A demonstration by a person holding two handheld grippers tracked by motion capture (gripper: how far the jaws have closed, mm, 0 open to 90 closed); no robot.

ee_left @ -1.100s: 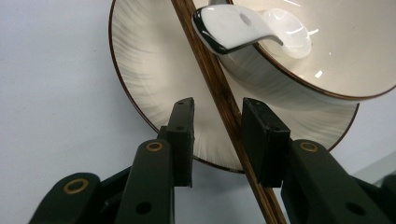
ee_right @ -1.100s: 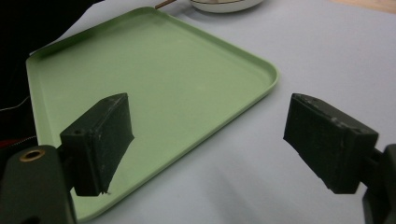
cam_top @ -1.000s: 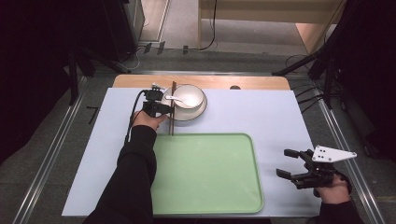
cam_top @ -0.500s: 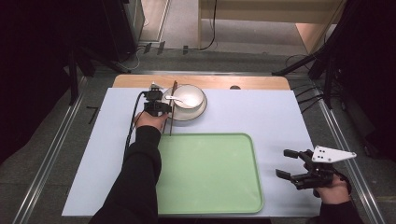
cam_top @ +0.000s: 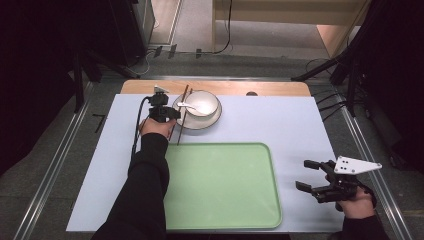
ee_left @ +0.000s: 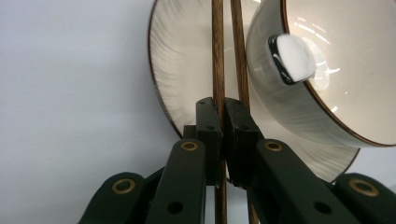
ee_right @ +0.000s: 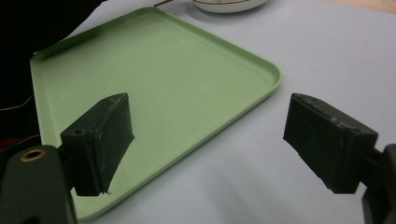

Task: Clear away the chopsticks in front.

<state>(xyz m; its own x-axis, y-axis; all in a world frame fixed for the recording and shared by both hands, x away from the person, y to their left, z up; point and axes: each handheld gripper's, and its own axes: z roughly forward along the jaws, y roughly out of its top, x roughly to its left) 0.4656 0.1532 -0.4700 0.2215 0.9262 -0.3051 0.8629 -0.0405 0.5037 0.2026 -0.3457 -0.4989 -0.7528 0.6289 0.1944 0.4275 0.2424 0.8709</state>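
While the left gripper [ee_left: 223, 140] pinches a pair of wooden chopsticks [ee_left: 218, 56] lying across the plate [cam_top: 192, 121] under a white bowl [cam_top: 202, 104] near the table's far edge, the right gripper [cam_top: 316, 176] hovers with jaws spread wide beside the green tray [ee_right: 187, 79] near the front right corner.

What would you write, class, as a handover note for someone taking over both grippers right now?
Left gripper: shut on the chopsticks, which lie across the plate beside the bowl; a white spoon sits in the bowl.
Right gripper: open, holding nothing, low over the table by the green tray.
Done: chopsticks gripped. Left: probably lift them and move the tableware onto the tray, which holds nothing yet.
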